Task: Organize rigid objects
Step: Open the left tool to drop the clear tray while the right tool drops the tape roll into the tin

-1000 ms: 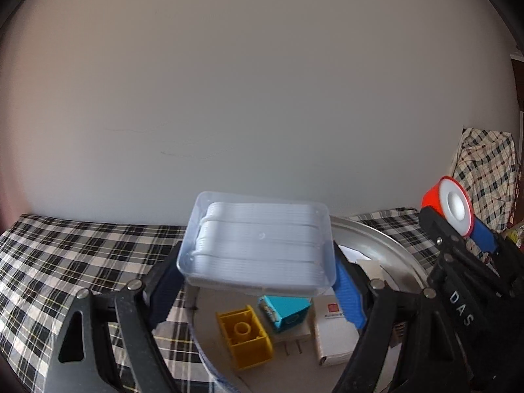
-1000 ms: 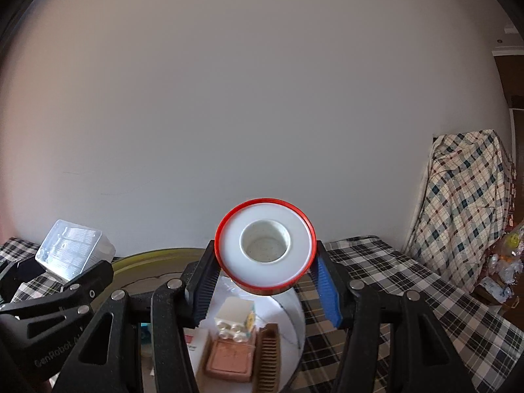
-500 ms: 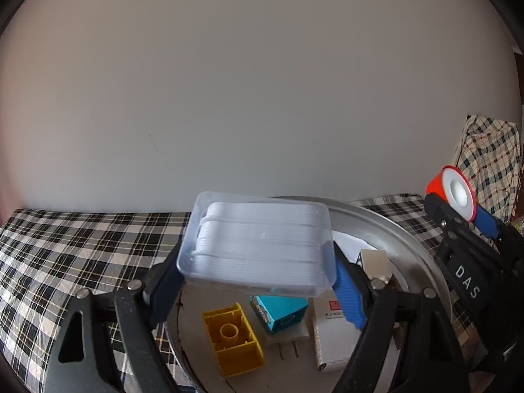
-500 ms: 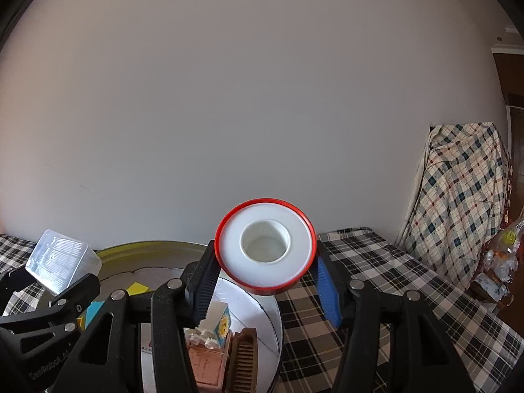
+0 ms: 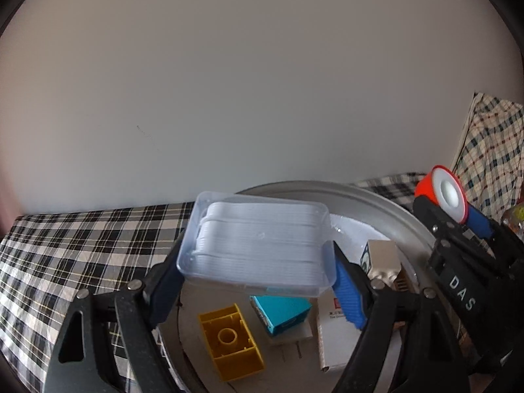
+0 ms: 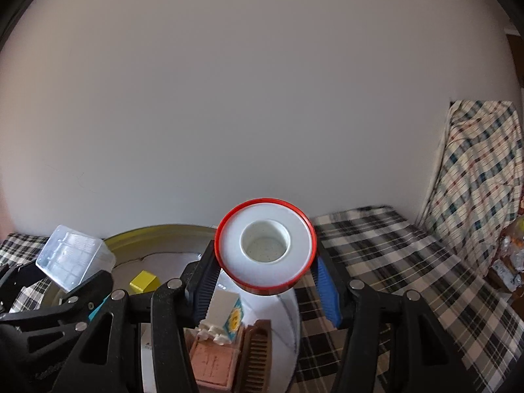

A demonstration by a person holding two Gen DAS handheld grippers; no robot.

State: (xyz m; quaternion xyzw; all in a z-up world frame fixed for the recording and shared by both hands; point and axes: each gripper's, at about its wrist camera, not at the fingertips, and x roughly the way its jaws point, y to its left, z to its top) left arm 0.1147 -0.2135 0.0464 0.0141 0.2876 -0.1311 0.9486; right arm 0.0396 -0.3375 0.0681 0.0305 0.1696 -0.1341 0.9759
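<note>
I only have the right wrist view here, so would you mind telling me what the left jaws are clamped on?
Observer: The left gripper holds a clear plastic box by its two ends; ribbed white pieces are stacked inside.
Operator: Thank you. What lies under that box?
Observer: In the round metal tray, directly below it, sit a yellow building block and a teal carton.
Operator: And how does my red-rimmed roll look from there?
Observer: The red-rimmed roll is pinched in the right gripper, above the tray's right rim.
</note>
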